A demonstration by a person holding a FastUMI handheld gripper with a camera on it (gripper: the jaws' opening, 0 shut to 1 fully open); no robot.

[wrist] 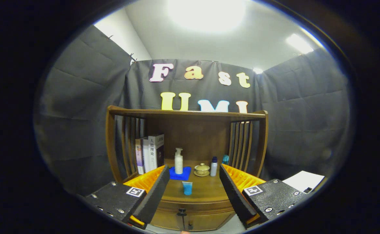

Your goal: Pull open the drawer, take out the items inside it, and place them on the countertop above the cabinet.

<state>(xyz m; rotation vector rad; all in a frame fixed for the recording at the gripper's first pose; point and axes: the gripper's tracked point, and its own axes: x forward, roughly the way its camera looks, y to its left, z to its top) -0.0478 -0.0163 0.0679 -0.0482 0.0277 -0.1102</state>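
A brown wooden cabinet (190, 195) stands ahead of my gripper (195, 198), under a railed shelf. Its drawer front (193, 211) looks pushed in, with a small dark knob (181, 213) low between my fingers. The contents of the drawer are hidden. My two black-padded fingers (152, 195) stand wide apart with nothing between them, some way short of the drawer. On the countertop (206, 191) just beyond the fingers stands a small light-blue cup (187, 188).
Further back on the countertop are a white pump bottle (178, 161) on a blue pad (180, 174), a lidded tan bowl (202, 169), a white bottle with a blue cap (213, 166) and upright books (151, 152). A white sheet (303, 181) lies to the right.
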